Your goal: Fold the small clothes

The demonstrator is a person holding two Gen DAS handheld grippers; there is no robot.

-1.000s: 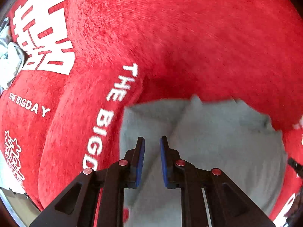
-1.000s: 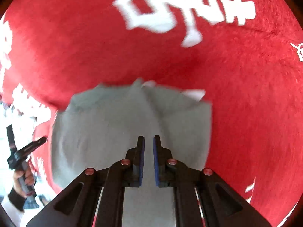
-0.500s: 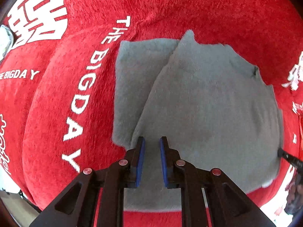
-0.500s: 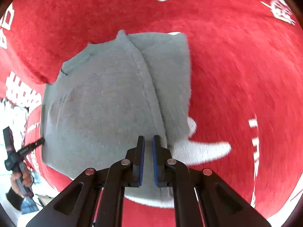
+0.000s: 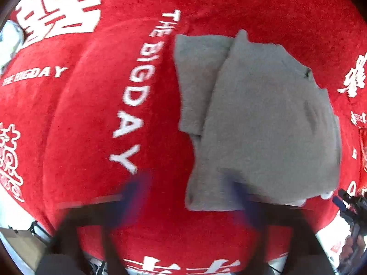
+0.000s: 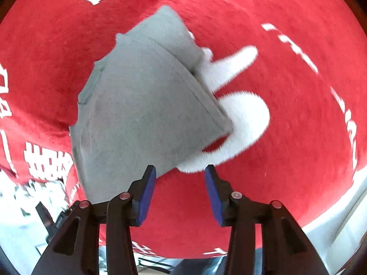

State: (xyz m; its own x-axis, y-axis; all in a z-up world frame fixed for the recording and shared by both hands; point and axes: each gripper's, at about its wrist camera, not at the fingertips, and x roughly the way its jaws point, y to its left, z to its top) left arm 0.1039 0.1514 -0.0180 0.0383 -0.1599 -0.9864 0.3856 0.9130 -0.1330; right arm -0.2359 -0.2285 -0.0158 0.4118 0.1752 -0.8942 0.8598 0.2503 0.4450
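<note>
Both views are bright and evenly lit, with strong colour on the red cloth (image 5: 275, 6) and only a soft shadow under the lifted near edge of the grey garment (image 6: 146, 105). The fisheye lens bulges the middle of each picture, bends the white lettering toward the edges and leaves dark corners outside a round frame. In the left wrist view the left gripper (image 5: 190, 194) is smeared to dark streaks by motion as its jaws open, while the right gripper (image 6: 180, 183) shows sharp, with blur only in the white print beyond it and a washed-out glare at the lower left.
</note>
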